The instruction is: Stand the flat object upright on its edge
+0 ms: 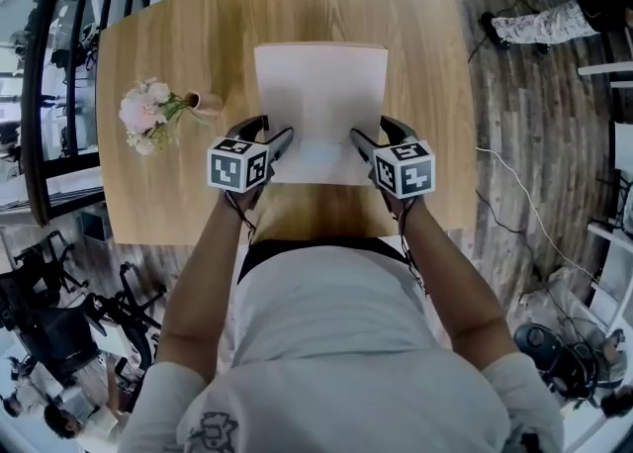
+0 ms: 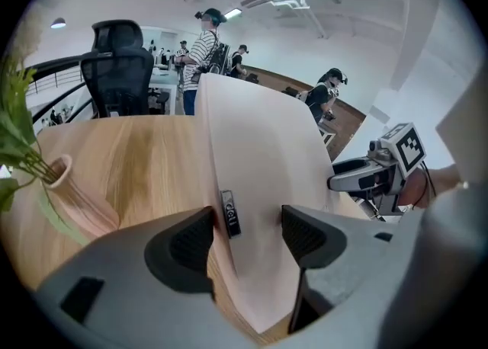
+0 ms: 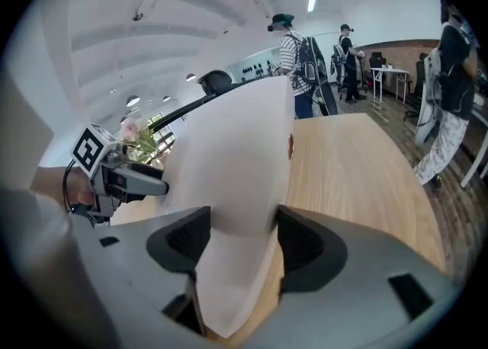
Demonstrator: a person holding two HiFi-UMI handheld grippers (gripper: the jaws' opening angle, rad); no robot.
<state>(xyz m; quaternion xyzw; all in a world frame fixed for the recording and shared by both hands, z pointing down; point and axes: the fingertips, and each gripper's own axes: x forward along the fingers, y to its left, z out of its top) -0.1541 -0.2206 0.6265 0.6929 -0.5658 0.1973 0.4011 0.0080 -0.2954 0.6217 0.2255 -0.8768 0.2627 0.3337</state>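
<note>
Near the middle of the table's (image 1: 148, 55) near edge, the white pad (image 1: 321, 105) is tilted up, and your left gripper (image 2: 248, 229) and right gripper (image 3: 242, 237) each grip one lower corner; it looks light, thin and smooth, so squeeze both corners evenly or it can bend and slip.

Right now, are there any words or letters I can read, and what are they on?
"dell": on the small black tag at the edge of the flat white object.
Square markers on the cubes: patterns only, no words.
Nothing else is readable.
</note>
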